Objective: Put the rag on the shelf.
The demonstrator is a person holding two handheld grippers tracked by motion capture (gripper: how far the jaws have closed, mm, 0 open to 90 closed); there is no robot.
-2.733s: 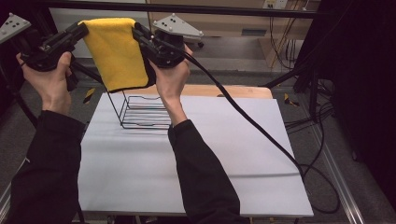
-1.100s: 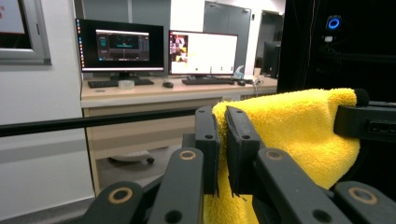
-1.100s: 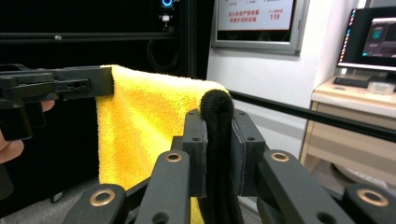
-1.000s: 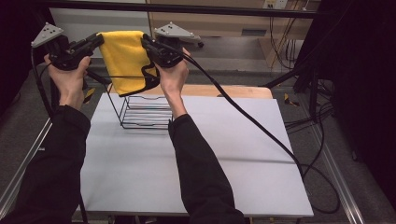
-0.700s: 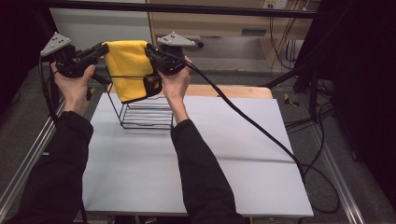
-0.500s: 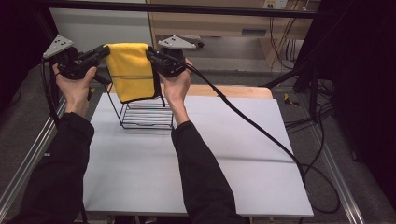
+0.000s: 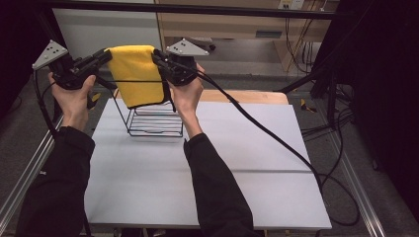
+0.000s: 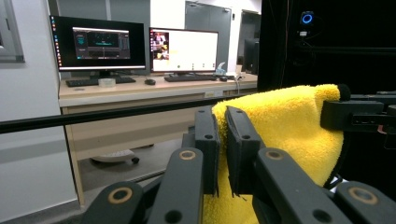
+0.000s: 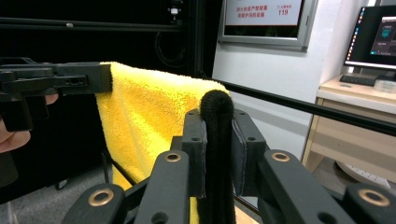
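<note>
Two-handed hanging of a yellow cloth (image 7: pixel 137 74) over a black wire rack (image 7: pixel 153 116) that stands on the white table (image 7: pixel 207 168). The left gripper (image 7: pixel 106 54) pinches the cloth's upper edge to the left of the rack, its jaws clamped on the yellow pile; the right gripper (image 7: pixel 157 55) pinches the opposite upper corner above the rack's right side, jaws closed on a dark-looking fold of the same cloth. Between them the top edge is stretched nearly level, and the cloth hangs as a folded panel whose lower hem lies in front of the rack's upper part. Whether the hem touches the wires cannot be told.

The step in hand appears to be draping the cloth over the rack's top bar. Good practice: keep both grips at equal height so the edge stays taut, carry the fold line directly above the bar, lower both hands together, and release only once the cloth's weight rests evenly on each side of the rack.
</note>
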